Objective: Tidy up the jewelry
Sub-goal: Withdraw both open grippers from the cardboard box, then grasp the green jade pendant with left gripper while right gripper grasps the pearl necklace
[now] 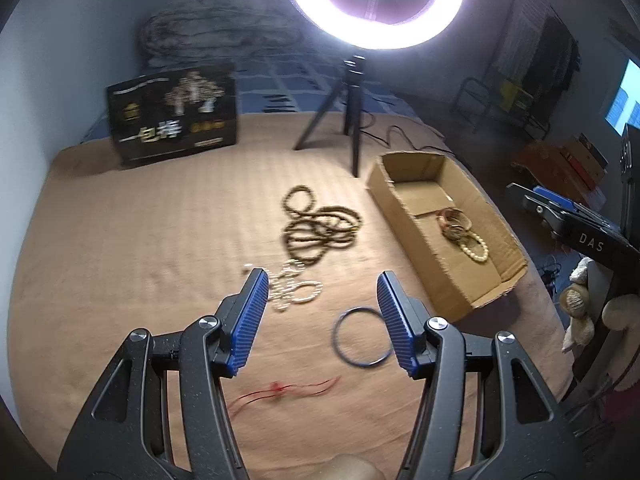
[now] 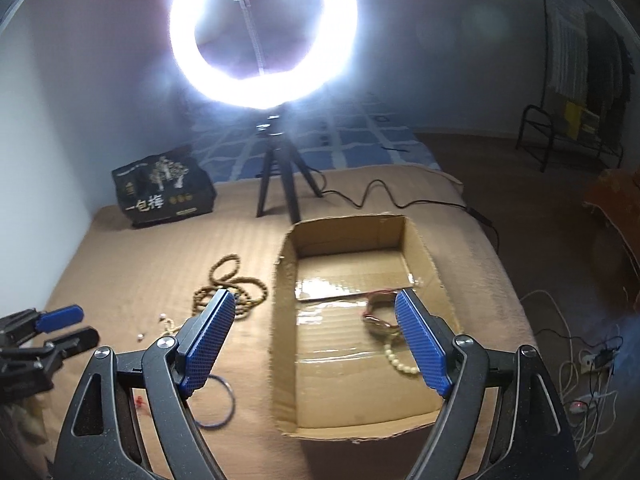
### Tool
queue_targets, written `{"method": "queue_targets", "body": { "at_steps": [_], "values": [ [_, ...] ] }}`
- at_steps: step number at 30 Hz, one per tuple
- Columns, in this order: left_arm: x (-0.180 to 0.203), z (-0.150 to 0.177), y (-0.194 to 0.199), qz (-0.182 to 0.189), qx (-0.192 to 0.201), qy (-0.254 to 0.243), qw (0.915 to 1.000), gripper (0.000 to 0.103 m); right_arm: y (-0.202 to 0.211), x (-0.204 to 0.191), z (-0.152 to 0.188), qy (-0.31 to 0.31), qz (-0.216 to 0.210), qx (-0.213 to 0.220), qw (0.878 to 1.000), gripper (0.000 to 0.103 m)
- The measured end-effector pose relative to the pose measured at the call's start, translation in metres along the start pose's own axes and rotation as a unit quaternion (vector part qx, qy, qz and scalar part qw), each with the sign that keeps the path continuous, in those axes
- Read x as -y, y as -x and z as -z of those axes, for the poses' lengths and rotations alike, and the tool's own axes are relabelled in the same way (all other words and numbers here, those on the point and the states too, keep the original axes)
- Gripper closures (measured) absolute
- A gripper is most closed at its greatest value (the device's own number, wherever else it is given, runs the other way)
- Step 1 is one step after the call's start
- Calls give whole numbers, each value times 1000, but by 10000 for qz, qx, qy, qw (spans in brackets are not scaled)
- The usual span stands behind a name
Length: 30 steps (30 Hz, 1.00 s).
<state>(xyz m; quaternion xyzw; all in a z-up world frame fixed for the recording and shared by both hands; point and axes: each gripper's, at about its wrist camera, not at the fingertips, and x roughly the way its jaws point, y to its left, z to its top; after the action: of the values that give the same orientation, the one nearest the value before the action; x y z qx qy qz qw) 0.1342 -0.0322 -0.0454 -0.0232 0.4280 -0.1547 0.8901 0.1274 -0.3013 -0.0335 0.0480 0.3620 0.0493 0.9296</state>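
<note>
Jewelry lies loose on the tan blanket [image 1: 120, 240]: brown bead strands [image 1: 320, 224] coiled at 12 o'clock from the left gripper [image 1: 322, 292], pearl beads [image 1: 294, 290] just beside its left pad, blue bangle [image 1: 360, 338] at 5 o'clock. Left jaws stand apart, empty. Right gripper [image 2: 314, 312] hangs with jaws apart over the cardboard box [image 2: 280, 320], which holds bracelets [image 2: 380, 320] beside its right pad.

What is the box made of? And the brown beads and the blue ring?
Box: plain brown cardboard, with wavy cut edges and shiny tape inside. Brown beads: probably wood, matte brown, though too blurry to be sure. Blue ring: thin and smooth, maybe plastic or rubber.
</note>
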Motion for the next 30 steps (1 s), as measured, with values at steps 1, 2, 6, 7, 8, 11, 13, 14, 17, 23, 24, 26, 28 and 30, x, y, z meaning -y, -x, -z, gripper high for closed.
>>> {"method": "queue_targets", "body": {
  "at_steps": [1,2,6,7,8,11,13,14,17,23,24,26,28,30],
  "values": [
    [-7,2,3,-16,6,32,10000,45,-1,-4,0,27,-59,-48,10000,21],
    [-14,4,6,-31,4,58,10000,45,-2,-8,-1,46,-132,-102,9999,21],
    [-40,15,11,-58,-74,171,9998,45,-11,-26,0,111,-404,-309,9986,21],
    [-46,18,10,-47,-119,197,9997,45,-13,-31,0,128,-462,-358,9982,21],
    [-49,20,11,-36,-150,211,9997,45,-17,-37,1,148,-547,-418,9975,21],
    [-63,29,11,-5,-244,214,9995,45,-26,-53,5,219,-741,-560,9954,21],
    [-71,35,11,26,-300,217,9993,45,-34,-65,8,277,-862,-669,9936,21],
    [-74,37,11,47,-326,230,9992,45,-38,-72,9,300,-920,-727,9926,21],
    [-85,48,7,127,-505,280,9982,45,-49,-88,13,421,-1031,-898,9897,21],
    [-90,74,3,127,-852,48,9963,45,-74,-106,20,412,-1213,-1261,9837,21],
    [-90,79,1,112,-930,11,9956,45,-77,-109,23,421,-1224,-1314,9828,21],
    [-91,88,-2,110,-1058,-9,9943,45,-85,-113,27,436,-1250,-1437,9807,21],
    [-92,95,-7,127,-1212,-24,9925,45,-95,-118,31,441,-1296,-1598,9776,21],
    [-93,100,-11,144,-1308,-6,9913,46,-106,-124,36,435,-1369,-1778,9735,21]
  ]
}}
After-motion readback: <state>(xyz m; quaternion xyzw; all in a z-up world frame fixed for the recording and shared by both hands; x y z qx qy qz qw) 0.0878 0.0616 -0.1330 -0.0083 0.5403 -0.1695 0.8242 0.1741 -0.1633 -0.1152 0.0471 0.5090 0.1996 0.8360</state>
